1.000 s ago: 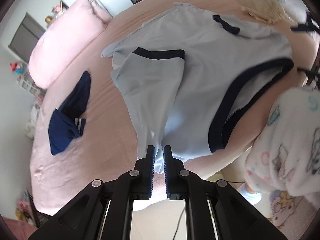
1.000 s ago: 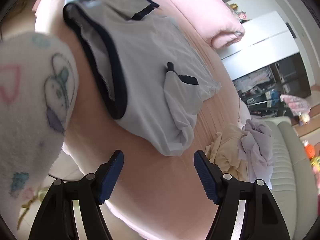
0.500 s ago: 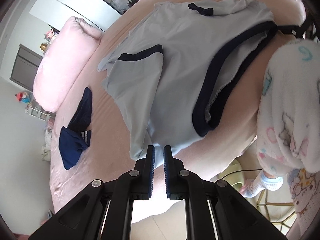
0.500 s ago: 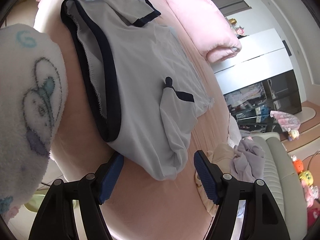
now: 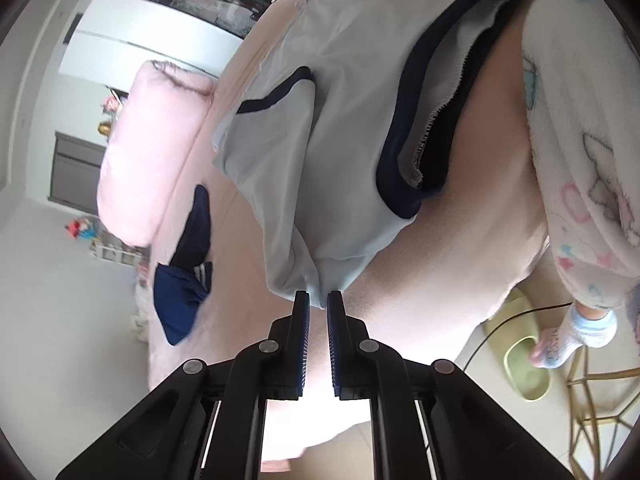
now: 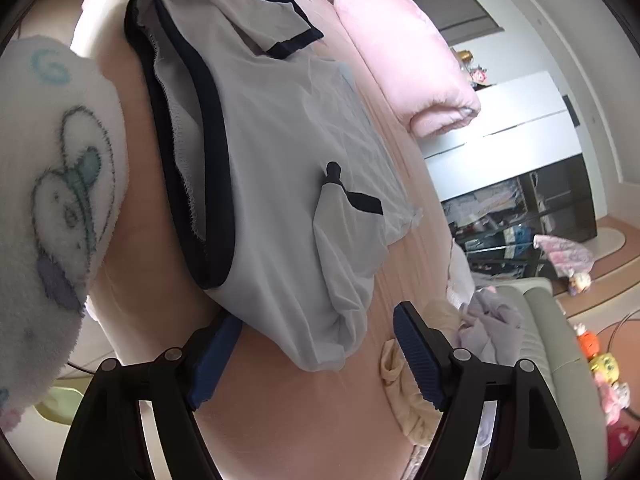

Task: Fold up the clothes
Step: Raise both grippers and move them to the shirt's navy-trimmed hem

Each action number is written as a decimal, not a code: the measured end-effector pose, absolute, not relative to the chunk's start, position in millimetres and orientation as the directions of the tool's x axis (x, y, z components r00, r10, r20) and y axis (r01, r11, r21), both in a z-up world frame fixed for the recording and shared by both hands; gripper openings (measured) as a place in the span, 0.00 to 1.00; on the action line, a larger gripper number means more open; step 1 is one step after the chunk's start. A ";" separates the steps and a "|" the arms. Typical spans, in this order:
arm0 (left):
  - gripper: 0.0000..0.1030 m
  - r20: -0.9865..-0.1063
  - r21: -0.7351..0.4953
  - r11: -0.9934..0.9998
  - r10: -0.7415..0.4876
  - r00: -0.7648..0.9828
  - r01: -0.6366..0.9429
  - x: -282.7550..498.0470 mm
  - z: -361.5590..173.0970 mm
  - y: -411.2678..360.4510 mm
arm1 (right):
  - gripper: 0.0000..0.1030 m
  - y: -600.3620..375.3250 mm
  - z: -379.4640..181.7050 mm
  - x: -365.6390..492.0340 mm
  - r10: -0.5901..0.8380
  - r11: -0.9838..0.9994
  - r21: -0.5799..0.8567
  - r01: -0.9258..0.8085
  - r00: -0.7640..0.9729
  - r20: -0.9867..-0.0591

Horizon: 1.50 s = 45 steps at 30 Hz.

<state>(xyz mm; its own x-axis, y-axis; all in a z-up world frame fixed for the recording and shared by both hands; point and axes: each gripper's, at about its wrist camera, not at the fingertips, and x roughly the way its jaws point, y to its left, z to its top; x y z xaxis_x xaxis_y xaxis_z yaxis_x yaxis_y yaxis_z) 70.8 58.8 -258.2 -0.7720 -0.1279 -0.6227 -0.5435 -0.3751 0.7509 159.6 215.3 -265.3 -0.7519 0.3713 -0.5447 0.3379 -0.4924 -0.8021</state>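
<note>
The left gripper (image 5: 318,308) was clenched almost fully shut, its blue pads nipping the near hem of the light blue shirt (image 5: 340,128) where the cloth bunched into a small fold right at the fingertips. The right gripper (image 6: 316,344) stood wide, its jaws opening, with the near rounded fold of the shirt (image 6: 280,184) lying between them; the left finger was tucked just under the cloth edge, and the pads were not pressing on it. The shirt lay spread on the pink bed (image 5: 480,208), near its edge, front side down or up could not be told. Its long axis ran from the near hem away toward the far side of the bed, with the navy-trimmed neck opening (image 5: 424,120) turned toward the right in the left wrist view and toward the left in the right wrist view. One navy-cuffed sleeve (image 5: 276,100) was folded over the body of the shirt on the left, and the other (image 6: 348,208) on the right. A dark blue garment (image 5: 184,272) lay well apart on the bed to the left, near a pink pillow (image 5: 148,152). A cream garment (image 6: 404,392) lay crumpled on the bed just beside the right gripper's right finger. A person's fleece sleeve (image 6: 52,200) filled the left side of the right wrist view.
</note>
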 end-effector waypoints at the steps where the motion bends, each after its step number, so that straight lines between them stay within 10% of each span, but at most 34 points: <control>1: 0.08 -0.606 0.768 -0.359 -0.137 -0.784 -0.531 72.7 -258.8 60.4 | 0.75 214.5 -266.3 159.8 0.375 -0.481 -0.808 0.340 -0.754 -0.540; 9: 0.09 -0.468 0.877 -0.165 -0.088 -0.879 -0.451 103.1 -266.4 70.1 | 0.75 211.7 -267.4 159.8 0.383 -0.482 -0.809 0.335 -0.751 -0.539; 10: 0.18 -0.472 0.874 -0.166 -0.070 -0.879 -0.456 105.6 -267.6 70.9 | 0.75 212.2 -267.1 159.5 0.383 -0.489 -0.806 0.334 -0.748 -0.542; 13: 0.97 -0.446 0.888 -0.147 -0.036 -0.894 -0.436 107.4 -280.7 75.2 | 0.75 212.5 -266.9 158.5 0.385 -0.512 -0.795 0.325 -0.740 -0.551; 14: 1.00 -0.415 0.903 -0.130 -0.008 -0.910 -0.411 109.6 -287.2 76.3 | 0.75 212.6 -267.0 158.4 0.386 -0.518 -0.792 0.323 -0.738 -0.554; 31: 1.00 -0.149 0.988 -0.035 0.043 -0.988 -0.151 118.6 -283.4 70.8 | 0.75 214.0 -265.7 167.0 0.383 -0.510 -0.797 0.324 -0.744 -0.547; 45: 1.00 -0.365 0.921 -0.166 -0.051 -0.930 -0.352 76.1 -274.4 71.2 | 0.75 228.7 -264.4 167.1 0.410 -0.516 -0.804 0.296 -0.739 -0.535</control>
<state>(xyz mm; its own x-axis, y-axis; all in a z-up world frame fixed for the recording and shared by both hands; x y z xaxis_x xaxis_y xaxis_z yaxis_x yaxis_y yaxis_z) 76.1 71.2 -274.4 -0.9298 -0.0507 -0.3645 -0.3521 -0.1656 0.9212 167.1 228.7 -264.4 -0.7389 0.4097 -0.5349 0.2960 -0.5158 -0.8040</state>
